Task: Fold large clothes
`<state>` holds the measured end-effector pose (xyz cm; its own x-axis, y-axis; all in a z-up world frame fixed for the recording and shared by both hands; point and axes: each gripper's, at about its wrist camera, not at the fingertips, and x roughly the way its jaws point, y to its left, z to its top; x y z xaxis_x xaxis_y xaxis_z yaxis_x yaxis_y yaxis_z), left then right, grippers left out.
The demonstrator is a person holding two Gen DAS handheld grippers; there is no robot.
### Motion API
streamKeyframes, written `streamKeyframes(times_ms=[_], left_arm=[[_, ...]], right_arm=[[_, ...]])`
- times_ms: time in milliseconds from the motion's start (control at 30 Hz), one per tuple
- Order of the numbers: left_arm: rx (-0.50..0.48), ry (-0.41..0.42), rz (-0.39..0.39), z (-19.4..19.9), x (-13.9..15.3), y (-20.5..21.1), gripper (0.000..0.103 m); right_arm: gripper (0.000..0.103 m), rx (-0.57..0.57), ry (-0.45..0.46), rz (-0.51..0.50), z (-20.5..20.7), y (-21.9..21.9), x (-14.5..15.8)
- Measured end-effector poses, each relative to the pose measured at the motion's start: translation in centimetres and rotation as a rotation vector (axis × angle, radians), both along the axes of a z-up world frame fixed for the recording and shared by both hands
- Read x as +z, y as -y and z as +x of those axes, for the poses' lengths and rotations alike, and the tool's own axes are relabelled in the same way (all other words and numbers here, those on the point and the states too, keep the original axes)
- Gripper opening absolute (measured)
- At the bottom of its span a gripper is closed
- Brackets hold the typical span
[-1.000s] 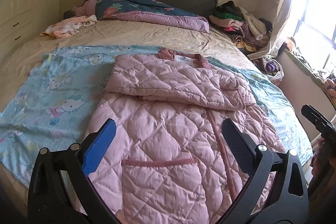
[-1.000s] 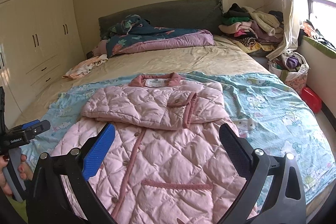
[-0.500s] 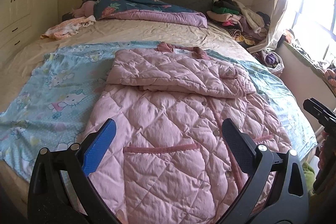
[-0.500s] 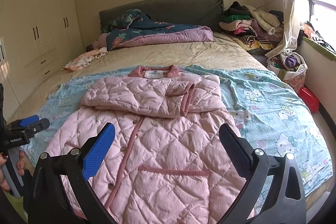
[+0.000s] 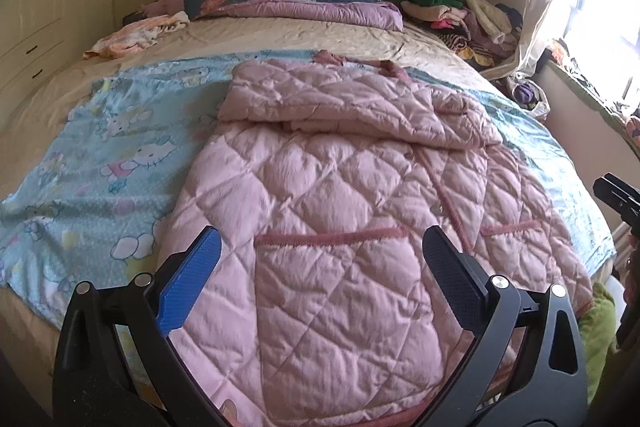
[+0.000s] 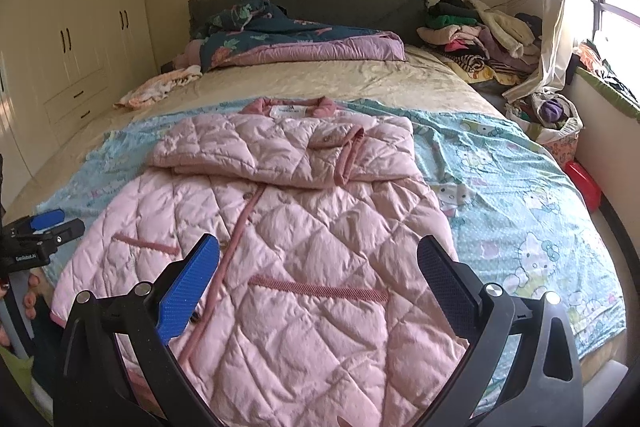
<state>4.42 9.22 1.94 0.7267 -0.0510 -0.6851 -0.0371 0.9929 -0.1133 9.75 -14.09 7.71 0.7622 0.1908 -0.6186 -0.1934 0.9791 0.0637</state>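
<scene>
The pink quilted coat (image 6: 304,235) lies front-up on the bed (image 6: 360,83), sleeves folded across its chest. Both the left gripper (image 5: 320,283) and the right gripper (image 6: 318,283) hover over the hem, fingers released and empty. Pinch both hem corners evenly; ample bare bedding lies beyond the collar.

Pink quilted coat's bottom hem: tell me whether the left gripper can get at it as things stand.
Probably yes. The left gripper hangs open right over the lower part of the pink quilted coat, which lies flat on the blue cartoon-print sheet. Nothing lies on the hem, and the right gripper is off to the side.
</scene>
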Motion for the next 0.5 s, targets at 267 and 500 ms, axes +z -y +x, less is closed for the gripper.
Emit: streamKeyframes(times_ms=[267, 500], left_arm=[[0.011, -0.037, 0.016, -0.8, -1.8, -0.8, 0.095], [0.026, -0.079, 0.035, -1.7, -3.7, -1.9, 0.095]], right_arm=[[0.099, -0.019, -0.05, -0.028, -0.8, 1.4, -2.1], [0.099, -0.05, -0.09, -0.034, -1.0, 3.1, -3.7]])
